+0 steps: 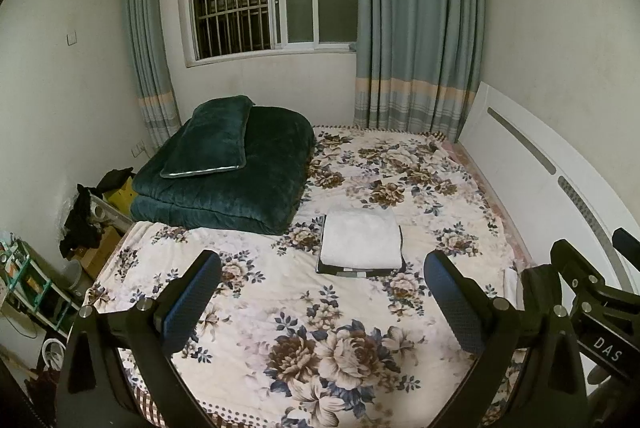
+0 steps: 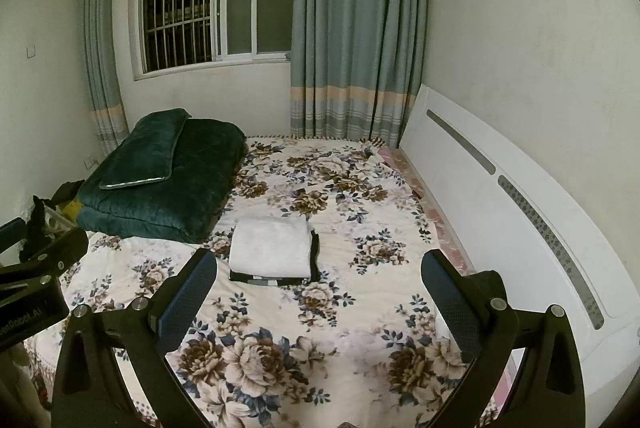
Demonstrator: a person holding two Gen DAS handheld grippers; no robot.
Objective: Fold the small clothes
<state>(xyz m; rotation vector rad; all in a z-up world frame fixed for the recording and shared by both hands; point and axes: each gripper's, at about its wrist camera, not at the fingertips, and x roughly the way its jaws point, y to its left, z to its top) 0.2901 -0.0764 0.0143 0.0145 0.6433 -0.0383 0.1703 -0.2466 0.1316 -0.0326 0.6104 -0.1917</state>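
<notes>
A folded white garment (image 1: 361, 238) lies on a folded dark one (image 1: 348, 271), stacked on the floral bedspread (image 1: 280, 308) ahead of both tongs and well apart from them. The left tongs (image 1: 322, 300) and right tongs (image 2: 319, 298) hover wide open, empty, touching nothing. Their pads (image 2: 188, 302) are blue and textured.

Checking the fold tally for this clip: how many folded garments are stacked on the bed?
2. A white folded garment lies on top, mid-bed; a dark folded garment sits under it, only its edges showing. More could be hidden between them. Both grippers hover open and apart from the stack.
</notes>
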